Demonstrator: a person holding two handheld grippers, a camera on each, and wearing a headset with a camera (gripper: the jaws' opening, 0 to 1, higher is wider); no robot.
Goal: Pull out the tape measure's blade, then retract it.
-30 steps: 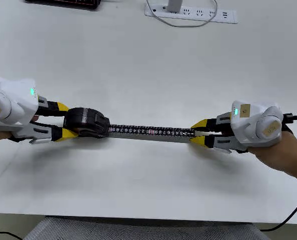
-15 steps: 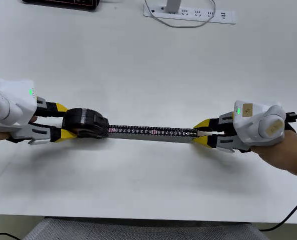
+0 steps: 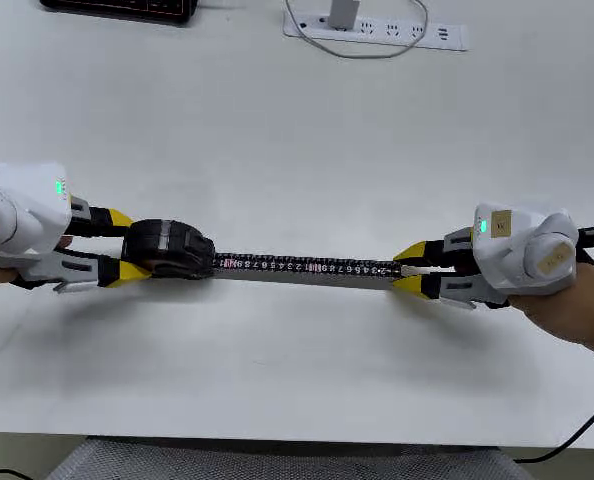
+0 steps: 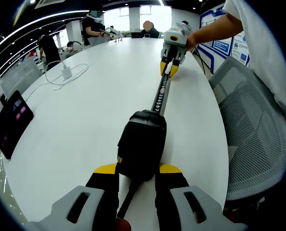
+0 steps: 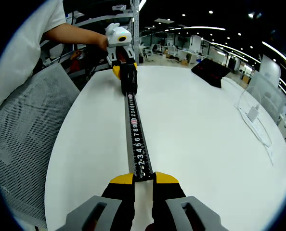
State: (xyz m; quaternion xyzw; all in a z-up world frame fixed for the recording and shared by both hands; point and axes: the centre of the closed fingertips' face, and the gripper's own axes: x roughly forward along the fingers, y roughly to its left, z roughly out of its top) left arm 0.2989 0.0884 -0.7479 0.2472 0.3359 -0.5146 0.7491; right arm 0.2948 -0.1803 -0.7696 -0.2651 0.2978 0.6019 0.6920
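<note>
The left gripper's (image 4: 137,169) fingers (image 4: 104,169) stand moderately apart and clamp the black body of the tape measure (image 4: 142,144) between their yellow tips, one tip on each flank. The right gripper's (image 5: 144,179) fingers, by contrast, are almost together, pinching the free end of the blade (image 5: 136,139) in a narrow gap.

The blade runs straight from the tape measure to the right gripper, drawn out over the near part of the white counter (image 3: 277,130). In the head view the tape measure sits at the left and the blade's held end at the right, with soft shadows on the counter beneath both grippers. Whether the blade touches the surface cannot be told.

The right gripper view shows the printed numbers on the blade clearly, rising away from the fingers toward the tape measure at the far end. In the head view those markings are only a fine band. The left gripper view shows the top and back of the tape measure close up, which hides where the blade leaves it. That mouth faces the camera in the right gripper view, though it is small there.

Both gripper views take in a grey mesh chair (image 4: 249,144) beside the counter and a person's white sleeve (image 4: 263,43). The head view shows a white power strip (image 3: 377,25) at the far edge. A dark tablet (image 4: 10,122) stands to the left in the left gripper view.
</note>
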